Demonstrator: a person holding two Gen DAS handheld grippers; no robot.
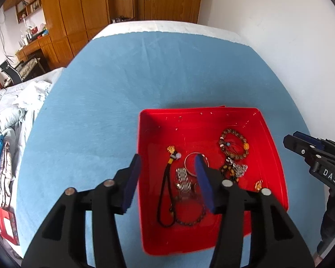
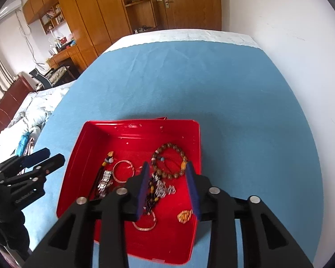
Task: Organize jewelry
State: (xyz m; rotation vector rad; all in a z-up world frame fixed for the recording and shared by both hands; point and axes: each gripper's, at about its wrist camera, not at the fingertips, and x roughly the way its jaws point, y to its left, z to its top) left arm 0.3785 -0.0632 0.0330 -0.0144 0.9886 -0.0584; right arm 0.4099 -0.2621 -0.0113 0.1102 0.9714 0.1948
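A red tray (image 1: pixel 272 156) (image 2: pixel 78 156) on the blue cloth holds jewelry: a brown bead bracelet (image 1: pixel 234 143) (image 2: pixel 169 163), a silver bangle (image 1: pixel 189 163) (image 2: pixel 122 170), a black cord charm (image 1: pixel 167 178), a metal watch band (image 1: pixel 183 183) (image 2: pixel 105 182), a dark chain (image 1: pixel 189 218), a gold piece (image 2: pixel 185 216) and a silver ring (image 2: pixel 144 223). My left gripper (image 1: pixel 168 169) is open and empty above the tray's left side. My right gripper (image 2: pixel 167 178) is open and empty above the bead bracelet and a beaded tassel (image 2: pixel 153 192).
The blue cloth (image 1: pixel 122 89) covers a table against a white wall (image 1: pixel 279 22). A bed with rumpled bedding (image 1: pixel 15 111) lies to the left. Wooden wardrobes (image 1: pixel 89 4) stand at the back. The right gripper shows in the left wrist view (image 1: pixel 312 154).
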